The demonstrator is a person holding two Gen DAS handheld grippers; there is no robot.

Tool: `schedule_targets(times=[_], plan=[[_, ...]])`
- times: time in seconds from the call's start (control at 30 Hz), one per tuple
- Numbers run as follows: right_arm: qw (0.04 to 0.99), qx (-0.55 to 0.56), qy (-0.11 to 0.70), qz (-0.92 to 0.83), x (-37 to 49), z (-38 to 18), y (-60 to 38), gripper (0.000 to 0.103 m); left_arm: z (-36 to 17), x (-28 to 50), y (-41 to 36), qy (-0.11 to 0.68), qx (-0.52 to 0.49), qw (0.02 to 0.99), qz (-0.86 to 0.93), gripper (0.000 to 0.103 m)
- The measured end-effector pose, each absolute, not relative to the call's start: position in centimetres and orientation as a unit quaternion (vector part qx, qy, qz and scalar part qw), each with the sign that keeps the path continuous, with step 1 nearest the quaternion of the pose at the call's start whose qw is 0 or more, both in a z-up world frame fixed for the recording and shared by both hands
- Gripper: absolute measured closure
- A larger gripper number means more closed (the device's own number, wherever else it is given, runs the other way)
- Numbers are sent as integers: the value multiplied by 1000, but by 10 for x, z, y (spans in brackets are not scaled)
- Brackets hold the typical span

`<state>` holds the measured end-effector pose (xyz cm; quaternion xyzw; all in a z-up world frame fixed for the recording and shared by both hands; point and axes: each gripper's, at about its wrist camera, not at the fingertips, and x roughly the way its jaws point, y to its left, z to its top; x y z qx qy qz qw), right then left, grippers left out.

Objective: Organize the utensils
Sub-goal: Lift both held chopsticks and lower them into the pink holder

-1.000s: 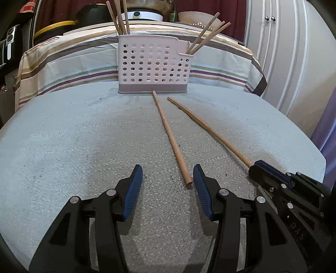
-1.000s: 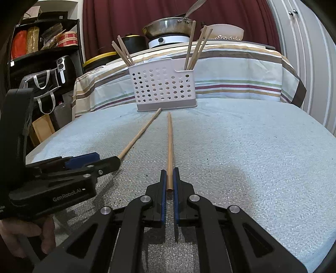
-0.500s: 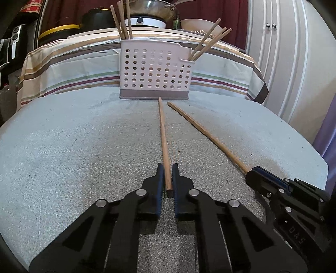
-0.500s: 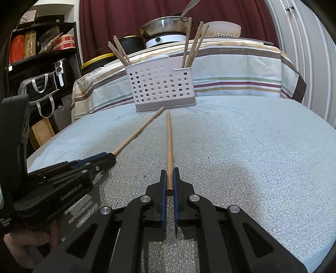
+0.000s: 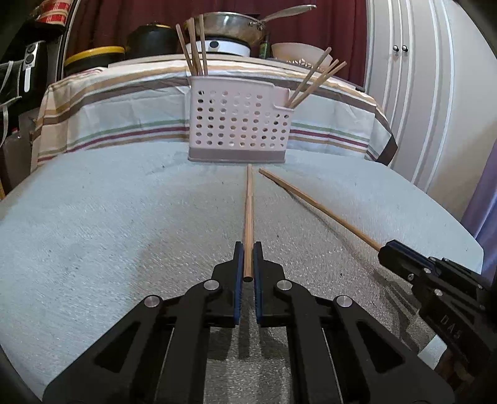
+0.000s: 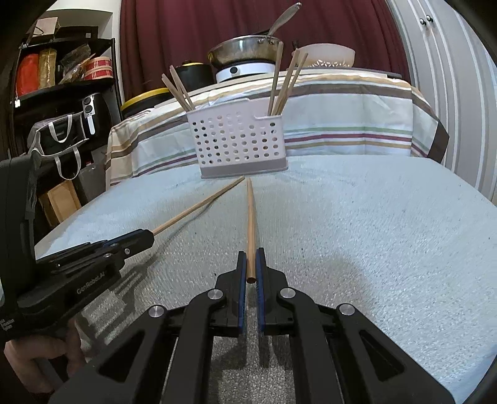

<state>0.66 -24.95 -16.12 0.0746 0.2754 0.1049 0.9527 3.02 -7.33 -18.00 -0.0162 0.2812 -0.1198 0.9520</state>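
Each gripper holds one wooden chopstick by its near end. My left gripper (image 5: 248,248) is shut on a chopstick (image 5: 248,211) that points at the white perforated utensil basket (image 5: 239,121). My right gripper (image 6: 251,258) is shut on the other chopstick (image 6: 251,217), lifted just above the table. The right gripper (image 5: 391,251) and its chopstick (image 5: 310,199) show at the right of the left wrist view. The left gripper (image 6: 146,237) and its chopstick (image 6: 198,205) show at the left of the right wrist view. The basket (image 6: 239,140) holds several chopsticks at both ends.
The table (image 5: 93,233) has a pale blue textured cover. Behind it a striped cloth (image 5: 108,108) covers a counter with a pan (image 5: 230,25) and a bowl (image 5: 298,52). Black shelves (image 6: 62,93) stand at the left, white cabinet doors (image 5: 419,93) at the right.
My left gripper closed on its chopstick, which was lying between open jaws a second ago. Both grippers have since lifted slightly with their chopsticks.
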Motion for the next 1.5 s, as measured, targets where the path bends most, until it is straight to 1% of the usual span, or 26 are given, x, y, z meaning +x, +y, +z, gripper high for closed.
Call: schedule_targets(times=[0.43,0.87,1.23,1.5], plan=[[963,71,240,99,1,-134,-254,96,-142,15,-69,212,11,971,-114,97],[972,70,199,98,1,-95,-259,96,-94,13,-54,171,-2,979,-114,97],[977,56,176,106,18,-67,-257,96,-70,33,-45,170,-6,978,-119,97],[978,49,167,114,42,-50,-253,96,-58,52,-48,167,10,978,-122,97]])
